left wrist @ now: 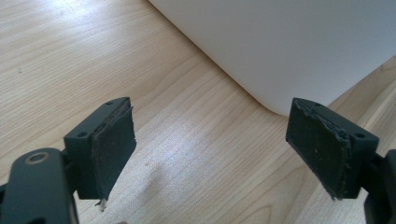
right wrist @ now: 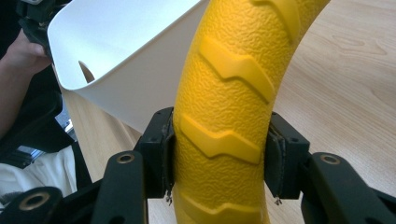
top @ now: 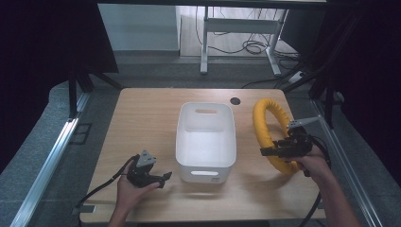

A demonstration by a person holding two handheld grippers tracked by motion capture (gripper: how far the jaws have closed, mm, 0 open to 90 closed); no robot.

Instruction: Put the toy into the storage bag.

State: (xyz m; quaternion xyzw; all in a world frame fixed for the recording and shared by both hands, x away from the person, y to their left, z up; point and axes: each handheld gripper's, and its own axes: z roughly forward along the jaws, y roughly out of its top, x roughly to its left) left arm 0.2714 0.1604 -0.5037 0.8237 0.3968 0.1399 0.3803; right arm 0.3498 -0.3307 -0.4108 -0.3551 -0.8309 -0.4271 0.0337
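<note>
A yellow ring with a raised tread pattern (top: 267, 127) stands tilted on edge right of the white bin (top: 206, 137). My right gripper (top: 278, 150) is shut on the ring's near part; in the right gripper view both pads press the yellow ring (right wrist: 224, 116) from either side. My left gripper (top: 163, 178) rests on the table near the bin's front left corner, open with nothing between its fingers (left wrist: 112, 144). The white bin (left wrist: 289, 46) rises just beyond them. The bin looks empty inside.
The wooden table (top: 146, 118) has a dark round hole (top: 235, 100) behind the bin. Black cables trail from both grippers toward the near edge. Metal frame rails run along both sides of the table. A desk frame and floor cables lie beyond.
</note>
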